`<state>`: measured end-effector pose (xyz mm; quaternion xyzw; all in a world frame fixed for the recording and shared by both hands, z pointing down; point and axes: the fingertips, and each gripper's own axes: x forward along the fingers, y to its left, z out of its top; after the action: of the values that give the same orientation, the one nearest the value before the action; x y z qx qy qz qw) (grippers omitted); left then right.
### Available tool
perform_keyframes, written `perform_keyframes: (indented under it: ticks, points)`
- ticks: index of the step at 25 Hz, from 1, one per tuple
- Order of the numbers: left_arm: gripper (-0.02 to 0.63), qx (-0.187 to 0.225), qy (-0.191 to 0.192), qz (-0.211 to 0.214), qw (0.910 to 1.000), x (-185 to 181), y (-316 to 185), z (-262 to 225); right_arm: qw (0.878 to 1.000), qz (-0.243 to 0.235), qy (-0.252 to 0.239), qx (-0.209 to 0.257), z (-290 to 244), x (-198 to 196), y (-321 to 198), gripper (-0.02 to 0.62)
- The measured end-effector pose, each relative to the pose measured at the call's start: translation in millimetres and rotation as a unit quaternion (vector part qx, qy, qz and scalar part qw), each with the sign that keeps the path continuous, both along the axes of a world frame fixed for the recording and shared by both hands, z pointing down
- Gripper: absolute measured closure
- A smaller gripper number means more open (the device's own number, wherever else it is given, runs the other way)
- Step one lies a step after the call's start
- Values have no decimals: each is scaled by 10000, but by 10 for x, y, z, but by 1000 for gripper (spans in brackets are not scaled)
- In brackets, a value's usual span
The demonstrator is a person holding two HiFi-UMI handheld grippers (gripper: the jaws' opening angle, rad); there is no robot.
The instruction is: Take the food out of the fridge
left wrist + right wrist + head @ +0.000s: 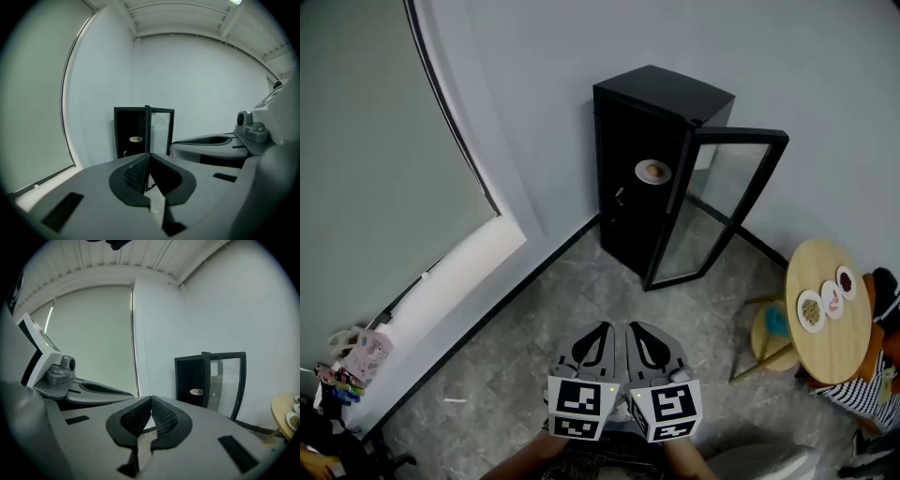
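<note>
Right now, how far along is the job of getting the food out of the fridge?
Done: the fridge door stands open. In hand: nothing; the left tool and right tool are both shut, empty, and well short of the fridge. Left: one plate of food sits inside it. On the round table lie three plates; where they came from I cannot tell.

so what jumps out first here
The black fridge against the far wall, its glass door swung open and a plate of food on a shelf inside. At right, a round wooden table holds three small dishes; the left claw and right claw sit shut and empty at the bottom.
</note>
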<state>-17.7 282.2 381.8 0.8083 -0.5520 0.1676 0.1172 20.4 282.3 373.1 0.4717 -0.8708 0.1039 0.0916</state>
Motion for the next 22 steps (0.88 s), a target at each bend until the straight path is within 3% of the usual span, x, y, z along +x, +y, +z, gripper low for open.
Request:
perform_keyframes:
  ticks: [22]
  points:
    - [594, -41, -15, 118, 9999, 115, -509, 91, 10000, 58, -33, -54, 102, 102, -504, 574]
